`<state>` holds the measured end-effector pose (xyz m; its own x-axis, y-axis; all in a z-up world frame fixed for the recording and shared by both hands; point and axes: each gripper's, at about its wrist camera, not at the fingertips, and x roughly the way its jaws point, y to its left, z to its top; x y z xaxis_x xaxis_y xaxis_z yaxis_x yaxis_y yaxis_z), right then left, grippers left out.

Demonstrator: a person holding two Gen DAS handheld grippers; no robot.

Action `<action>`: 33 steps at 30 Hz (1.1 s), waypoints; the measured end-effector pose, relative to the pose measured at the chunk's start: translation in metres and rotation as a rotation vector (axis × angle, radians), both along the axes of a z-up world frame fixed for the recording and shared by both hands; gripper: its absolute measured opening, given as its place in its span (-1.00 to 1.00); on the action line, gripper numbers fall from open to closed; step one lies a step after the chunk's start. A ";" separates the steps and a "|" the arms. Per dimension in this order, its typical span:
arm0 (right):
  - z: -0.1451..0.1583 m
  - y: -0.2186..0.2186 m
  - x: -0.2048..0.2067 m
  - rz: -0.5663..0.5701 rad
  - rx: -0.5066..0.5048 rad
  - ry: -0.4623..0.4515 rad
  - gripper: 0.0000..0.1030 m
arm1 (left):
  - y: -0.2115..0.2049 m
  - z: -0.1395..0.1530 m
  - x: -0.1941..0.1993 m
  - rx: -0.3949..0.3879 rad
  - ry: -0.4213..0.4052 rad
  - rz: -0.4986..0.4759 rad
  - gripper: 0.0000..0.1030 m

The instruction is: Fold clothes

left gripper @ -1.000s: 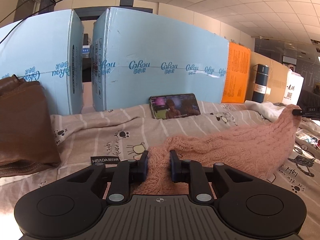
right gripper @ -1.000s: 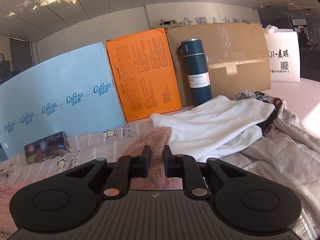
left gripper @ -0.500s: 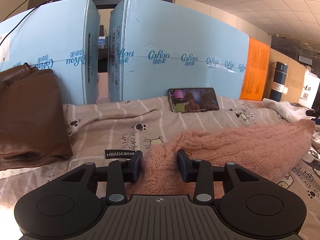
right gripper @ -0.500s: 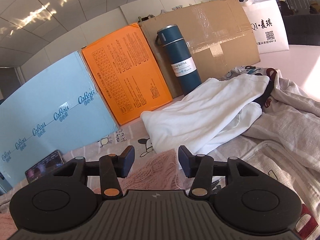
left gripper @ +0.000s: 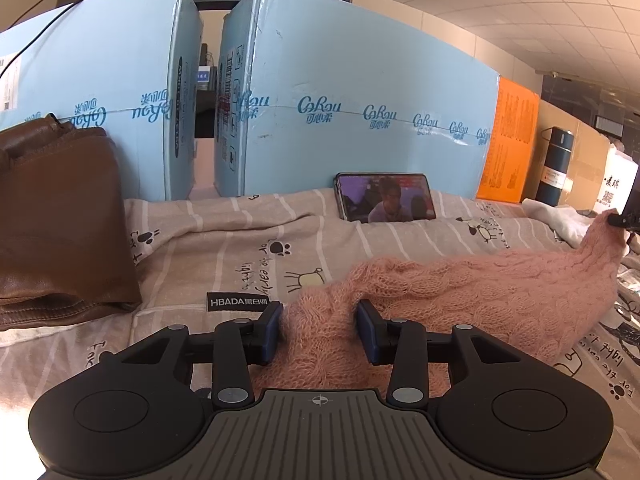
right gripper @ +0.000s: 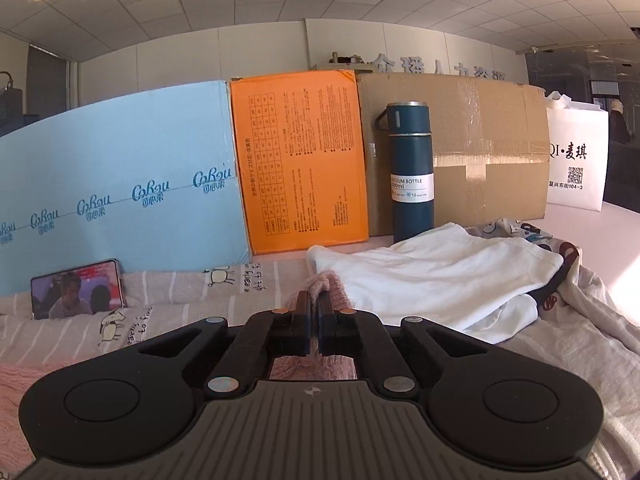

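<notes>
A pink knit sweater [left gripper: 480, 292] lies across the striped bedsheet [left gripper: 240, 248], stretched from near me to the far right. My left gripper [left gripper: 319, 320] is open, its fingers either side of a bunched part of the knit. At the far right of the left wrist view, my right gripper [left gripper: 618, 220] holds the sweater's far end lifted off the sheet. In the right wrist view, the right gripper [right gripper: 314, 300] is shut on the pink sweater [right gripper: 322, 284], and a tuft pokes past the tips.
A phone [left gripper: 386, 196] leans on the blue boxes [left gripper: 360, 120] at the back. A brown leather item [left gripper: 56, 220] lies at the left. A white garment [right gripper: 440, 280], a blue bottle [right gripper: 412, 172], an orange box [right gripper: 300, 160] and a white bag [right gripper: 576, 160] are at the right.
The right gripper opened half a second ago and has shut again on the sweater's end, lifting it. The left gripper's fingers have spread wider around the knit.
</notes>
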<state>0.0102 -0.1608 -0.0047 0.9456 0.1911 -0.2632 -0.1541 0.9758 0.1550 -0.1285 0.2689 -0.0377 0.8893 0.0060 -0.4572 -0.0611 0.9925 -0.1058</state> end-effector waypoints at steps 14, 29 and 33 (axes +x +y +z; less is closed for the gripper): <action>0.004 -0.002 0.026 -0.104 -0.018 0.080 -0.94 | 0.006 -0.002 0.000 -0.020 0.014 0.043 -0.19; -0.021 -0.011 0.039 -0.134 0.004 0.264 -0.90 | 0.008 0.005 -0.010 -0.009 -0.051 0.115 0.84; -0.030 -0.019 0.037 -0.201 0.058 0.308 -0.58 | 0.011 0.008 -0.016 -0.038 -0.091 0.134 0.87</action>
